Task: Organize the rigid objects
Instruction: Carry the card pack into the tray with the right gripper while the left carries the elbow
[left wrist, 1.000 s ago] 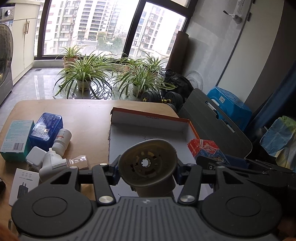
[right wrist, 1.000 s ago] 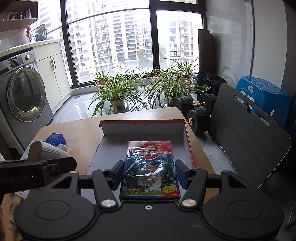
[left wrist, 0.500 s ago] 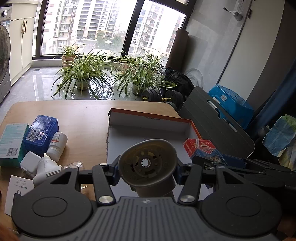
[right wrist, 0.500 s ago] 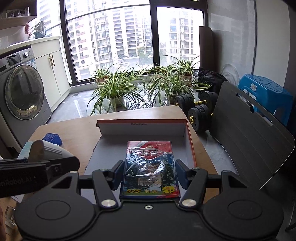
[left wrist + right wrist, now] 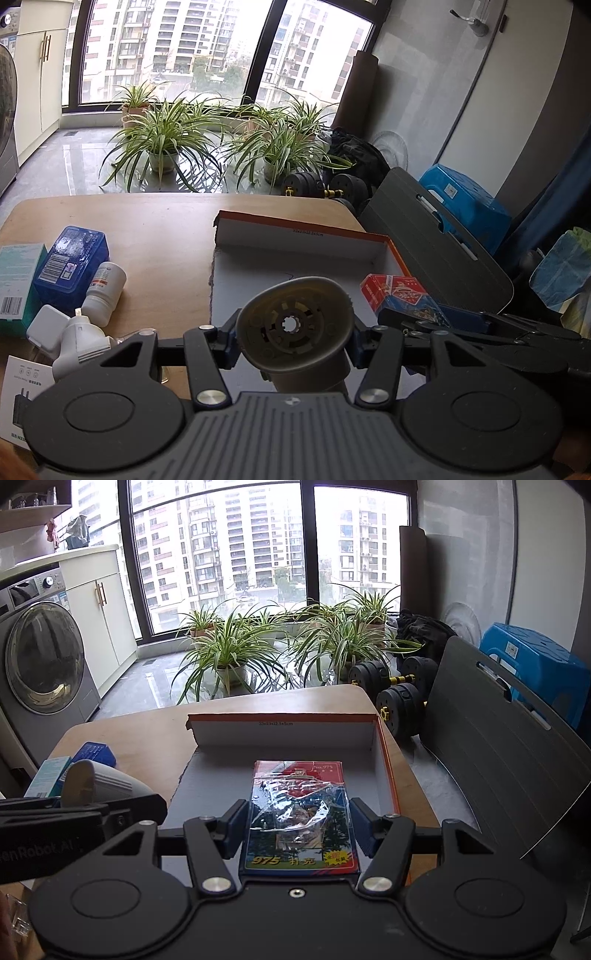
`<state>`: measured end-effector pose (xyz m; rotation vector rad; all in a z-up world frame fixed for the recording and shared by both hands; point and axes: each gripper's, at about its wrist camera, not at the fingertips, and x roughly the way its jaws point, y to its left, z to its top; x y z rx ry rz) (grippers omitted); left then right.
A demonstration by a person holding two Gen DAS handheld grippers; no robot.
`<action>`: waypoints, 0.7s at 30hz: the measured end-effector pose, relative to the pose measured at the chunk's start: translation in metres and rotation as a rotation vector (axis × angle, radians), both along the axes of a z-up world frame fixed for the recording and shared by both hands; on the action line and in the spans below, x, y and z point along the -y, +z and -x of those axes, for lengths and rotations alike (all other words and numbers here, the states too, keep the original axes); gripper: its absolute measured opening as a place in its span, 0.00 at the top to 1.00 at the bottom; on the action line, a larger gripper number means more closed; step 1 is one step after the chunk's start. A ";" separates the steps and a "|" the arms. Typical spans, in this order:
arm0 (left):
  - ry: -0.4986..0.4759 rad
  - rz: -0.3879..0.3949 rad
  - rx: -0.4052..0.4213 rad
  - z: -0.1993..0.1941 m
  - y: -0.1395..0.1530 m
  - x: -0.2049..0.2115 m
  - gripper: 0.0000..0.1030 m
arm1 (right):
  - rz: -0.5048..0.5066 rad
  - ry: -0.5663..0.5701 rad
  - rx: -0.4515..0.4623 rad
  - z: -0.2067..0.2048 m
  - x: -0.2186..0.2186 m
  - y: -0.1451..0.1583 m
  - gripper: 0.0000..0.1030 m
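My left gripper point(image 5: 295, 332) is shut on a grey plastic piece with a wide round mouth point(image 5: 295, 321), held over the near part of the shallow cardboard box point(image 5: 295, 240). The same grey piece point(image 5: 99, 782) shows at the left of the right wrist view. My right gripper point(image 5: 298, 819) is shut on a wrapped red and blue pack of playing cards point(image 5: 301, 805), above the box floor point(image 5: 221, 771) near its right wall. In the left wrist view the card pack point(image 5: 391, 291) sits to the right of the grey piece. The box floor is otherwise bare.
Left of the box on the wooden table point(image 5: 166, 229) lie a blue case point(image 5: 70, 269), a teal carton point(image 5: 18, 273), a white bottle point(image 5: 105, 295), a white charger point(image 5: 46, 326) and a leaflet point(image 5: 18, 398). A grey board point(image 5: 436, 236) leans off the right edge beside dumbbells point(image 5: 399, 686).
The right gripper has eased slightly forward and down over the box with the card pack. The left gripper has hardly moved. Both grips are unchanged.
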<state>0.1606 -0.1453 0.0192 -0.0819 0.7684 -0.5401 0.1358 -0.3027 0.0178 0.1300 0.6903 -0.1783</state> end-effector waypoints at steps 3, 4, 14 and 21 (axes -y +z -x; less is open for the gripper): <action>0.000 0.001 -0.001 0.000 0.000 0.000 0.48 | 0.001 0.000 -0.002 -0.002 0.000 0.000 0.31; 0.000 0.001 0.000 0.000 0.000 0.000 0.48 | 0.001 0.000 -0.003 -0.003 0.000 -0.001 0.31; -0.003 -0.003 -0.001 -0.011 -0.003 0.004 0.48 | 0.005 -0.011 -0.015 -0.019 0.004 -0.005 0.31; -0.003 -0.007 -0.002 -0.023 -0.004 0.007 0.48 | 0.004 -0.015 -0.017 -0.026 0.007 -0.005 0.31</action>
